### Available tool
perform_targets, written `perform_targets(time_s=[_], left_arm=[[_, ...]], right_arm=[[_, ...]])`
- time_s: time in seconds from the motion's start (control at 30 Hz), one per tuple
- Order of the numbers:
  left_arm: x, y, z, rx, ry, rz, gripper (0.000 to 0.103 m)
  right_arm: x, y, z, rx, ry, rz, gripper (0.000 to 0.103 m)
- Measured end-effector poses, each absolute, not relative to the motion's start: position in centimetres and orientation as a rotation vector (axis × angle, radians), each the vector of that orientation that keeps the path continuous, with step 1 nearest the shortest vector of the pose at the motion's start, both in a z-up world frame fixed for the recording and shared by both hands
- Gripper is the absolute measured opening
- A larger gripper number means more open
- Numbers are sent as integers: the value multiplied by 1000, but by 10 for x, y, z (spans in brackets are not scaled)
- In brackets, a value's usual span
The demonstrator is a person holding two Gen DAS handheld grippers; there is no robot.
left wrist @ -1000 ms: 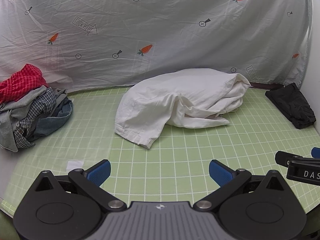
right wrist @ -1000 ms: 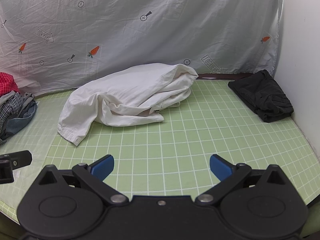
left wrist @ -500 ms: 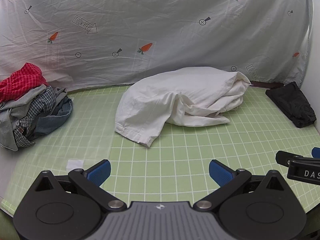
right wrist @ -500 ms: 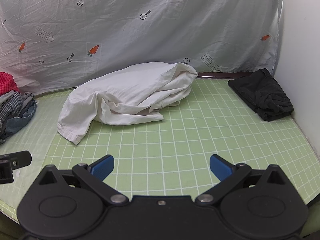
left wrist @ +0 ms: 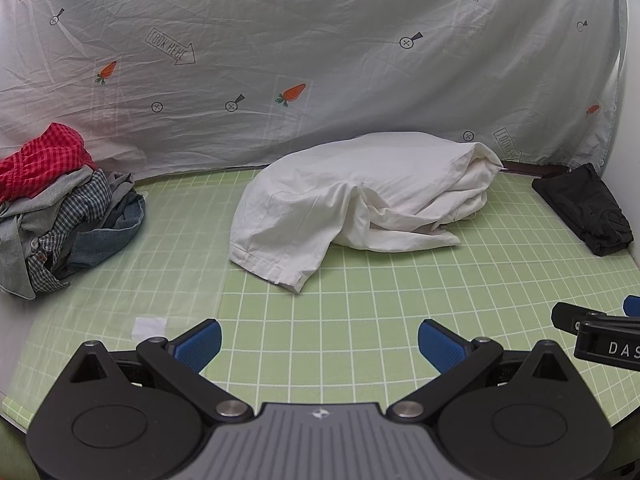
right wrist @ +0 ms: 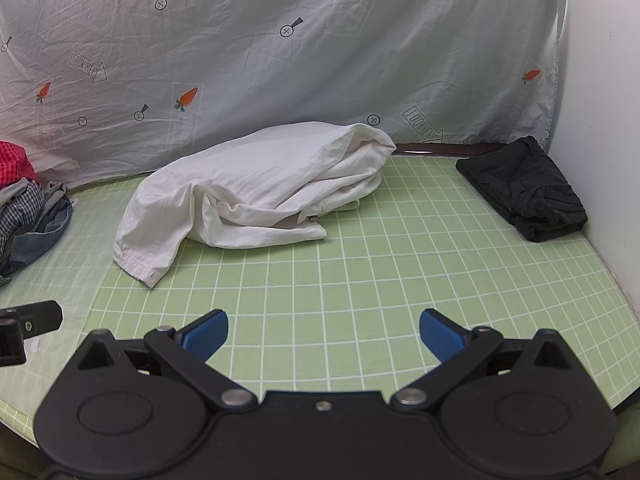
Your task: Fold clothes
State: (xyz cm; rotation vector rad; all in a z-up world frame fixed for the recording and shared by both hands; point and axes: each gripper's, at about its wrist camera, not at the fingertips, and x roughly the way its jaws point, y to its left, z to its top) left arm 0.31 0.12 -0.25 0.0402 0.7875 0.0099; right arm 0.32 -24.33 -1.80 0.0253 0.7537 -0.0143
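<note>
A crumpled white garment (left wrist: 360, 204) (right wrist: 256, 196) lies bunched at the middle back of the green grid mat (left wrist: 360, 320) (right wrist: 360, 280). My left gripper (left wrist: 319, 342) hovers open over the mat's front, well short of the garment, nothing between its blue pads. My right gripper (right wrist: 323, 334) is open too, empty, at the same distance from the cloth. Part of the right gripper (left wrist: 600, 332) shows at the right edge of the left wrist view; part of the left gripper (right wrist: 28, 324) shows at the left edge of the right wrist view.
A heap of mixed clothes (left wrist: 60, 216) (right wrist: 28, 216), red check on top, sits at the left. A folded black garment (left wrist: 584, 208) (right wrist: 524, 192) lies at the back right. A printed sheet (left wrist: 320, 60) hangs behind. A white wall (right wrist: 600, 120) bounds the right side.
Both views have shifted very slightly; the garments lie as before and both grippers stay open.
</note>
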Motion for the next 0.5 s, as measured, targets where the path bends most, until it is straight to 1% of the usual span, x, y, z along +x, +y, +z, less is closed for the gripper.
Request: perform_targets(time_s=[0.5], left_arm=[[11, 0, -6, 40, 800, 8, 103]], right_arm=[[13, -247, -20, 28, 764, -14, 103]])
